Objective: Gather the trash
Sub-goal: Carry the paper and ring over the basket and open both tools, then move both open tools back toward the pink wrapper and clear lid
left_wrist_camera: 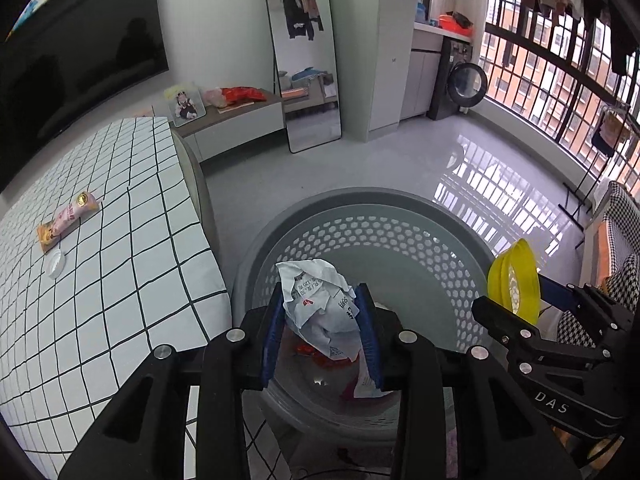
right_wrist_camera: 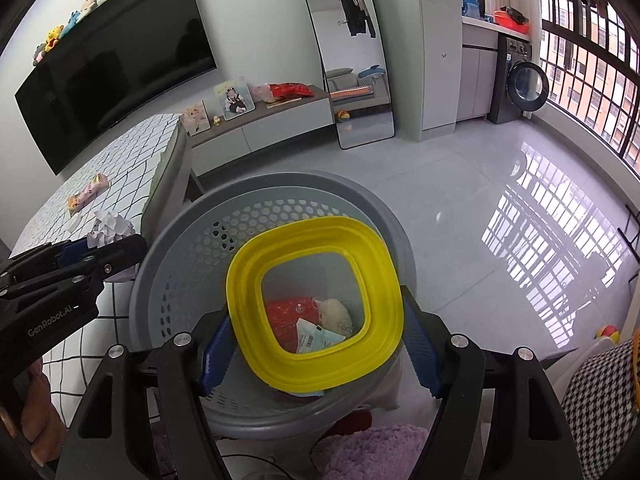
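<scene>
My left gripper [left_wrist_camera: 320,312] is shut on a crumpled white paper [left_wrist_camera: 316,304] and holds it over the grey perforated basket [left_wrist_camera: 400,240]. The paper also shows in the right wrist view [right_wrist_camera: 110,228]. My right gripper [right_wrist_camera: 316,344] is shut on a yellow-rimmed clear lid [right_wrist_camera: 248,320] held over the same basket [right_wrist_camera: 180,272]; the lid also shows in the left wrist view [left_wrist_camera: 514,276]. Inside the basket lie a red wrapper [right_wrist_camera: 284,316], a white label paper [right_wrist_camera: 316,338] and a pale lump [right_wrist_camera: 336,314].
A table with a checked cloth [left_wrist_camera: 120,260] stands left of the basket, with a pink snack wrapper [left_wrist_camera: 68,218] and a small clear lid [left_wrist_camera: 55,263] on it. A houndstooth seat [right_wrist_camera: 600,392] is at the right. Purple fabric [right_wrist_camera: 372,452] lies below the basket.
</scene>
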